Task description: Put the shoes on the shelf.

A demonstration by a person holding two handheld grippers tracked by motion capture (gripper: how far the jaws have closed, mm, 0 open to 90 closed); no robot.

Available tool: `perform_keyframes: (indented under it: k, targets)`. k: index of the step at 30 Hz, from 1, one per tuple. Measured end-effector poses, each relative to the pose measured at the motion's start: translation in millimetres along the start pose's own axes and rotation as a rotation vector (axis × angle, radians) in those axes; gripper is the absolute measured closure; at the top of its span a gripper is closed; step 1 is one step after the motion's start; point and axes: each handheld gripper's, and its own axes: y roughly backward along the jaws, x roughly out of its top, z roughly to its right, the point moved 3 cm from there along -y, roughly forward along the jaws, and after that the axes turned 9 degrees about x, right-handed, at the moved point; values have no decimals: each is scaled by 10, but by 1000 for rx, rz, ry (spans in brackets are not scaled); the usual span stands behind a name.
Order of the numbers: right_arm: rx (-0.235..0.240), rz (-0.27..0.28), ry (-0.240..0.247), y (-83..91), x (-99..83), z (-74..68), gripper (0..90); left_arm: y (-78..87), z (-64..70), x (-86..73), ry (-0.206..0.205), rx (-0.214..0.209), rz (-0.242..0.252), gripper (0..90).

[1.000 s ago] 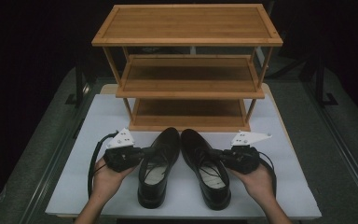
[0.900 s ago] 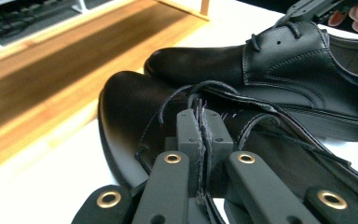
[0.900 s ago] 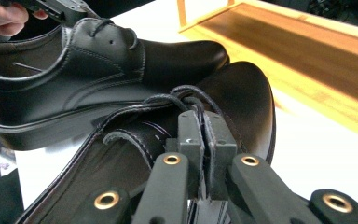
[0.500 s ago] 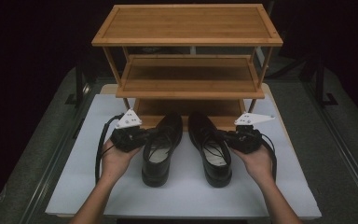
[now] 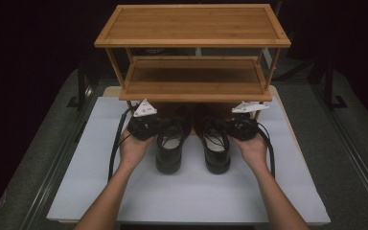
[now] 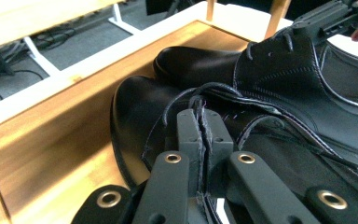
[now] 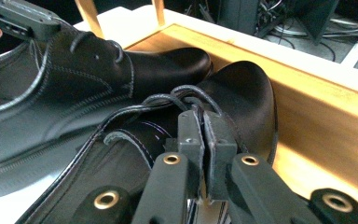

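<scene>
My left hand-held gripper (image 6: 200, 126) pinches the left shoe (image 5: 170, 143); my right hand-held gripper (image 7: 204, 128) pinches the right shoe (image 5: 215, 146). Both toes point far, ready for the shoe rack's bottom shelf (image 6: 65, 135).

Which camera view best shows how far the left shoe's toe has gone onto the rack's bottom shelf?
The left gripper view: the left shoe toe rests on the bottom shelf. The high view hides it under the middle shelf; the right gripper view shows it sidelong.

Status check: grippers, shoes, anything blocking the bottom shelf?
Left gripper shut on left shoe; right gripper shut on right shoe. Both toes over bottom shelf of rack. Nothing in the way.
</scene>
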Motion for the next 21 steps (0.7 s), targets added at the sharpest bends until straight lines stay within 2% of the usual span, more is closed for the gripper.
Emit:
perform_keyframes:
  k: [5,9,13,16,21]
  targets:
    - [-32,8,0,-150,99,104,868,-202,-76,34,17,38,14,882]
    - [-50,27,-12,-244,158,170,868,-344,-118,47,14,64,29,882]
    - [-72,37,-12,-323,183,204,868,-448,-128,29,23,76,45,882]
    - [-78,49,-26,-385,188,233,868,-497,-113,18,49,70,59,882]
    - [-76,58,-32,-457,178,226,868,-506,-74,60,69,57,93,881]
